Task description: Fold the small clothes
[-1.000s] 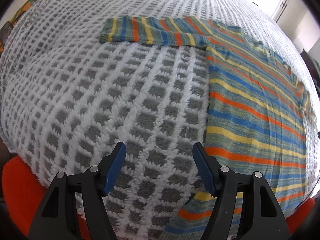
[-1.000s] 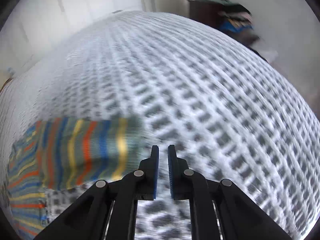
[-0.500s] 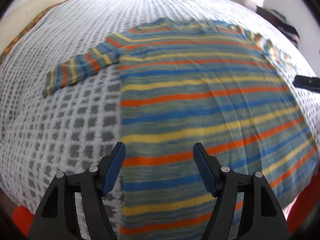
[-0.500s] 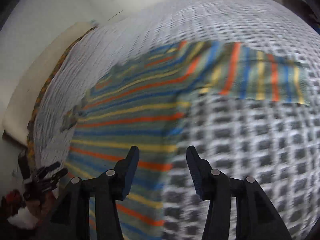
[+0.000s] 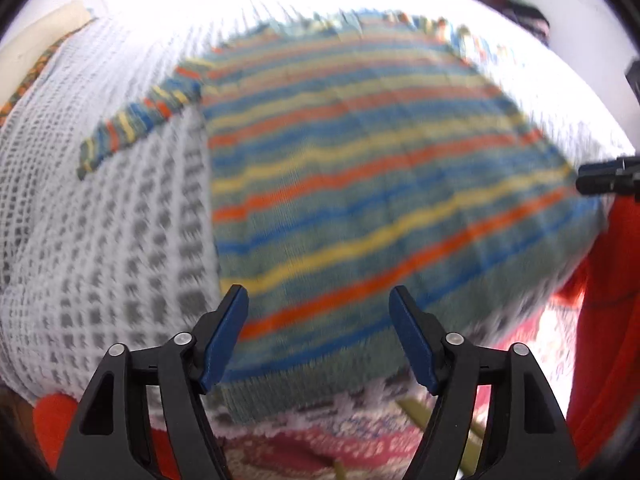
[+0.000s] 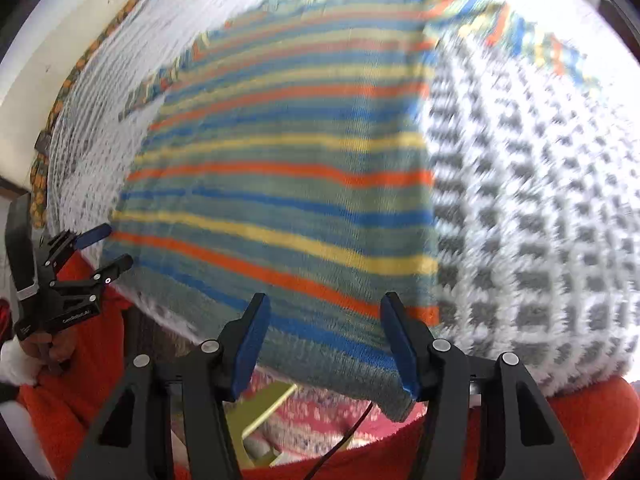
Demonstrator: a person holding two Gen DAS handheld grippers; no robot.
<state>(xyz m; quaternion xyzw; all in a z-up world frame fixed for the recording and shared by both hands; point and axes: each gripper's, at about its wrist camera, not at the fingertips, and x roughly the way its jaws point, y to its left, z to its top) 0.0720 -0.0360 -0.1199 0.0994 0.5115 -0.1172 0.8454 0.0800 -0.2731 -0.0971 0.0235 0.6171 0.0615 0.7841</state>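
A small sweater point(image 5: 360, 184) striped in blue, yellow, orange and grey-green lies flat on the checked bedspread point(image 5: 120, 240), with both sleeves spread out sideways. My left gripper point(image 5: 318, 300) hovers over the hem near its left corner. Its jaws are opening, with no cloth pinched between them. In the right wrist view the sweater point(image 6: 288, 184) fills the middle. My right gripper point(image 6: 325, 304) hangs over the hem by the right corner, jaws opening and holding nothing. The left gripper point(image 6: 116, 246) shows at the far left of that view, and the right gripper point(image 5: 604, 178) shows at the left view's right edge.
The bed's front edge runs just under both grippers. Below it are a red and white patterned rug point(image 6: 320, 416) and a yellow-green wooden piece point(image 6: 260, 412). A person's red clothing point(image 6: 80, 380) is close by. Dark furniture with piled clothes point(image 5: 504, 0) stands at the far right.
Both views have swung from the sleeve ends to the sweater's hem. The right gripper was shut beside the right sleeve and now stands open. The left gripper's jaws have spread slightly wider.
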